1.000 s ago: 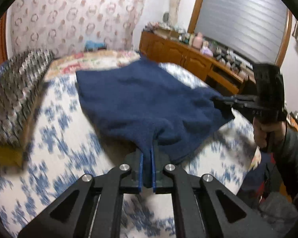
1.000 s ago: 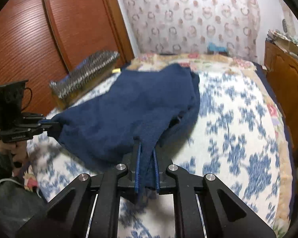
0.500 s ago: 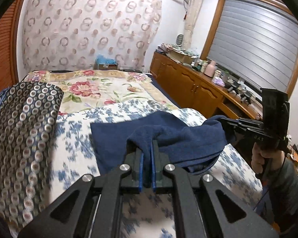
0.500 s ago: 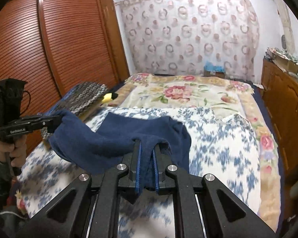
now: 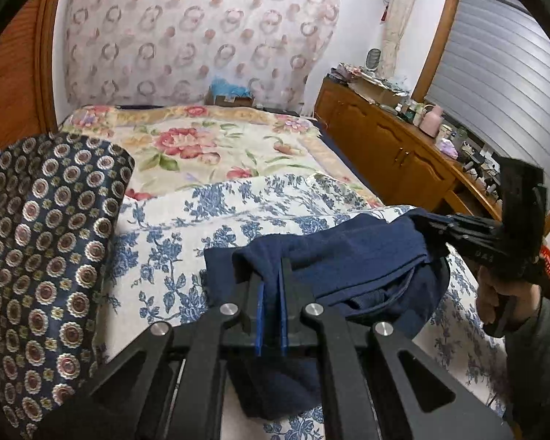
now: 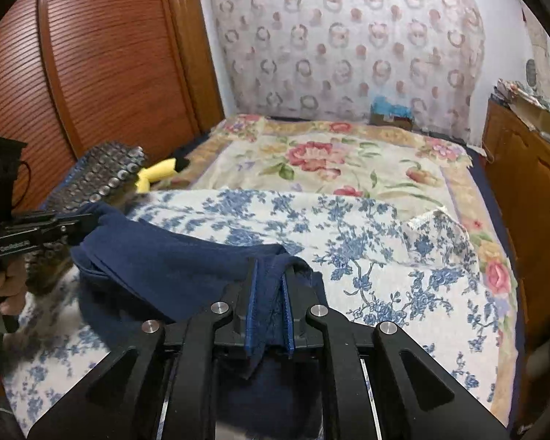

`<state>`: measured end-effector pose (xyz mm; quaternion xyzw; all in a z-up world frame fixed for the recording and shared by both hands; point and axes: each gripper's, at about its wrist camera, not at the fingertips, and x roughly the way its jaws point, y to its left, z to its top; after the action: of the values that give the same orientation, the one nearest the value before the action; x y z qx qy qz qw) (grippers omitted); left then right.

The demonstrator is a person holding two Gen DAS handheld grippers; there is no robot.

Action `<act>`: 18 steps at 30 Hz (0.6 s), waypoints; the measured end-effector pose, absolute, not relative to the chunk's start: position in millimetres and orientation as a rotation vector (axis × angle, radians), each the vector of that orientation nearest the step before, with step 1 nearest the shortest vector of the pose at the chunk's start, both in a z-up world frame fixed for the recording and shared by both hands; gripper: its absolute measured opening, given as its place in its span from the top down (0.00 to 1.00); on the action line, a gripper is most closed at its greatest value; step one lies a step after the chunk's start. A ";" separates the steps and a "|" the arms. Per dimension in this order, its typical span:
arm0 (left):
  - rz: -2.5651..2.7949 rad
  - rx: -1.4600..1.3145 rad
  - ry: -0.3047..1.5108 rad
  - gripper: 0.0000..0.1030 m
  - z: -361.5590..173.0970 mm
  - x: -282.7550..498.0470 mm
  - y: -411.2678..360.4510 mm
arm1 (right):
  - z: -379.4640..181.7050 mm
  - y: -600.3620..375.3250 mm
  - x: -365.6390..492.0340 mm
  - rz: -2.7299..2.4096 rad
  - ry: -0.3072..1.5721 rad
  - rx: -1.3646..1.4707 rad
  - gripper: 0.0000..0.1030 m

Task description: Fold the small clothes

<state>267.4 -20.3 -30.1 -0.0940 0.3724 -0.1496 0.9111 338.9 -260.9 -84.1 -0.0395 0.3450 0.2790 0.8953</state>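
A navy garment point(image 5: 352, 256), doubled over, lies across the near edge of the floral bedspread point(image 5: 216, 216), its long axis running between the left gripper point(image 5: 271, 311), clamped on one end, and the right gripper point(image 6: 269, 315), whose jaws are opening around the other.
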 end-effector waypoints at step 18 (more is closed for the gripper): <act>-0.399 -0.139 0.728 0.45 -18.7 233.0 -30.1 | -72.9 -277.1 312.1 0.550 0.681 -0.134 0.44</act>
<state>233.0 -30.1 -18.7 -0.0676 0.3532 -0.1938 0.9128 312.1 -277.1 -72.9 -0.0648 0.3293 0.2661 0.9036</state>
